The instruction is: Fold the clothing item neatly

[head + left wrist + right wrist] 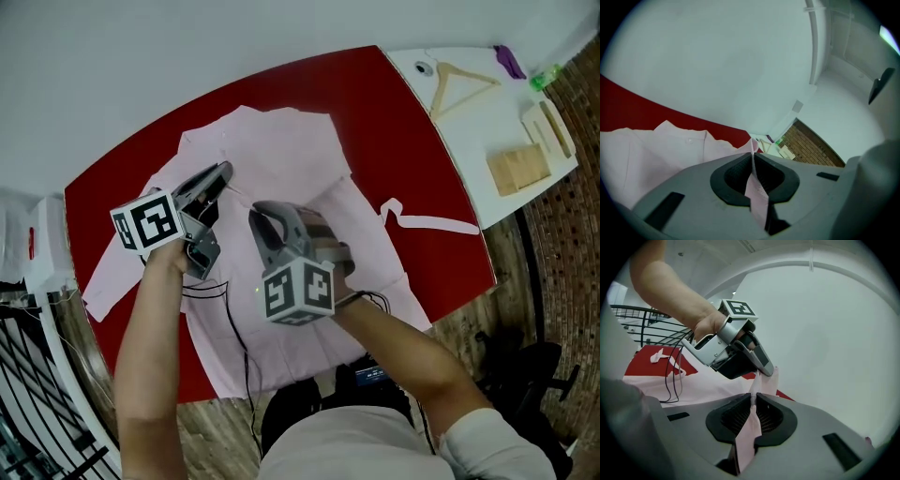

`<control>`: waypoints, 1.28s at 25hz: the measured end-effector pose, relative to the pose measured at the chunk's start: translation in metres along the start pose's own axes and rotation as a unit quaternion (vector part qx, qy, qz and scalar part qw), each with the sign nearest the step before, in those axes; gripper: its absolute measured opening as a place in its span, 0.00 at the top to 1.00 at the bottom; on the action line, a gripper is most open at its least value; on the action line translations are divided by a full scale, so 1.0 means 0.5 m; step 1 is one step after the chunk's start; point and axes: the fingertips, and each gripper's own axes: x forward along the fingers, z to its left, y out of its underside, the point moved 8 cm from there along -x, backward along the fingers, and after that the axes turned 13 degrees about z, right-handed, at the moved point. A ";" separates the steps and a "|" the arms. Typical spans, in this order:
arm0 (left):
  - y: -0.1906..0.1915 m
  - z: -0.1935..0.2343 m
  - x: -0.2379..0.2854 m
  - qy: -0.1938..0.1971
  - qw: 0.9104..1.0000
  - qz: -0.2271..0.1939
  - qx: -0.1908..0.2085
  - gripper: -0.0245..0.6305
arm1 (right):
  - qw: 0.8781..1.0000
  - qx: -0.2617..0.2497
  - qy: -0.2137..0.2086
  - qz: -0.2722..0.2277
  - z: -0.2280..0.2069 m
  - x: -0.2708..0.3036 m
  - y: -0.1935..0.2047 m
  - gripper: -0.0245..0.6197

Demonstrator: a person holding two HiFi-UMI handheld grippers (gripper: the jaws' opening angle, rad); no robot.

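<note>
- Head view: a pale pink shirt (281, 150) lies spread on the red worktop (403, 131). Both grippers hover over its middle. The left gripper (223, 172) points toward 1 o'clock, and the right gripper (256, 216) sits just beside it at its 4 o'clock. A white side table (487, 122) at 2 o'clock carries a wooden hanger (459, 84) and wooden blocks (520, 169).
- Left gripper view: the left gripper (752, 161) has its jaws pressed together on a thin fold of the shirt (670, 145). The rest of the shirt lies flat toward 9 o'clock, with the worktop (628, 112) showing red beyond it.
- Right gripper view: the right gripper (753, 401) pinches a pink fold of the shirt (754, 427) between closed jaws. The fabric rises toward 12 o'clock, where it meets the tip of the left gripper (765, 370).
</note>
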 end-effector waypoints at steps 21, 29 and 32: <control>0.139 0.184 -0.089 -0.111 0.990 0.016 -0.088 0.81 | 0.982 -0.065 -0.157 0.086 0.192 0.130 0.099 0.89; 0.152 0.124 -0.158 -0.084 0.994 -0.020 -0.063 0.81 | 0.980 -0.071 -0.175 0.055 0.213 0.099 0.070 0.89; 0.169 0.100 -0.189 -0.067 0.996 -0.032 -0.055 0.81 | 0.988 -0.048 -0.140 0.045 0.192 0.090 0.061 0.89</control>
